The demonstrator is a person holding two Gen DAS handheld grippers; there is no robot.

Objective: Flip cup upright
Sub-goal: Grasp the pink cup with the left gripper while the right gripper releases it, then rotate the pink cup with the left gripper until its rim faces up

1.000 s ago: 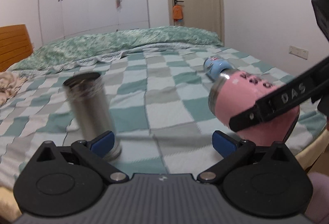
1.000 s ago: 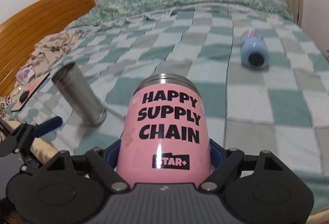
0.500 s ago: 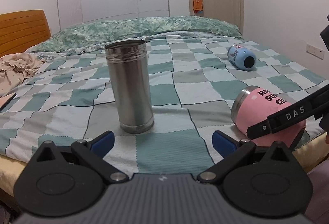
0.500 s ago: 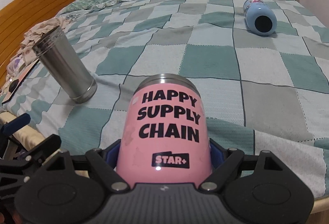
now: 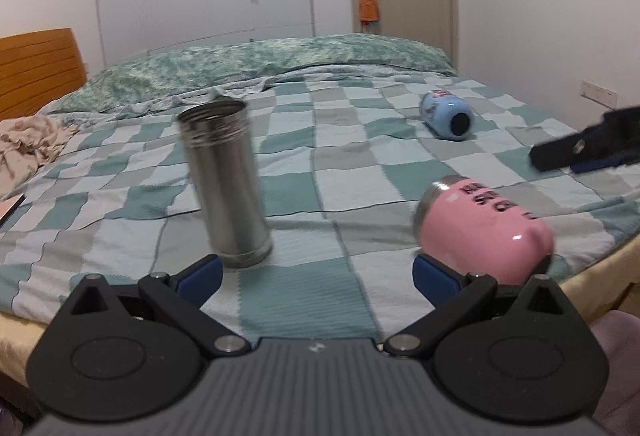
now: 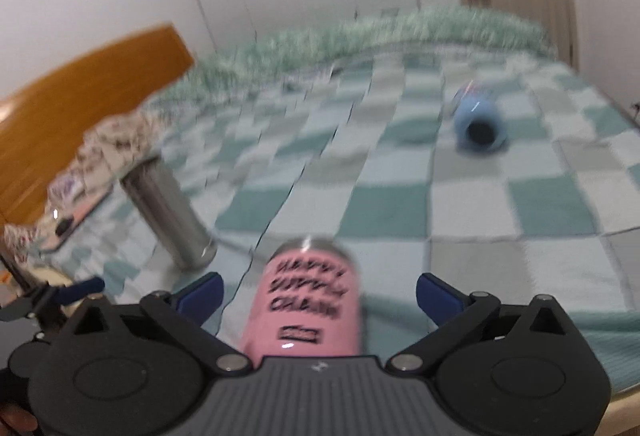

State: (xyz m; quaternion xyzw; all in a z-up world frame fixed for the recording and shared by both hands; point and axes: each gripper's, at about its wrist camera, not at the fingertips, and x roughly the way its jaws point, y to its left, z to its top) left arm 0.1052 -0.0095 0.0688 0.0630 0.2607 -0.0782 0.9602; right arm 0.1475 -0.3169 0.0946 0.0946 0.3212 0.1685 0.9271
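the pink cup [image 6: 308, 300] lies on its side near the bed [image 6: 500, 196] edge, long axis pointing away between the wide-open right claw [image 6: 318, 290], nearer than the open left claw [image 5: 316, 272].

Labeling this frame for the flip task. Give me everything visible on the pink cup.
The pink cup is a stubby, glossy tumbler with a bare metal rim and black lettering, too blurred here to read. It lies on its side on the checked bedspread near the bed's front edge, rim pointing away toward the pillows. It looks intact; its inside is not visible. In the right wrist view it sits between the open fingers of the right gripper, with clear gaps on both sides, so nothing grips it.
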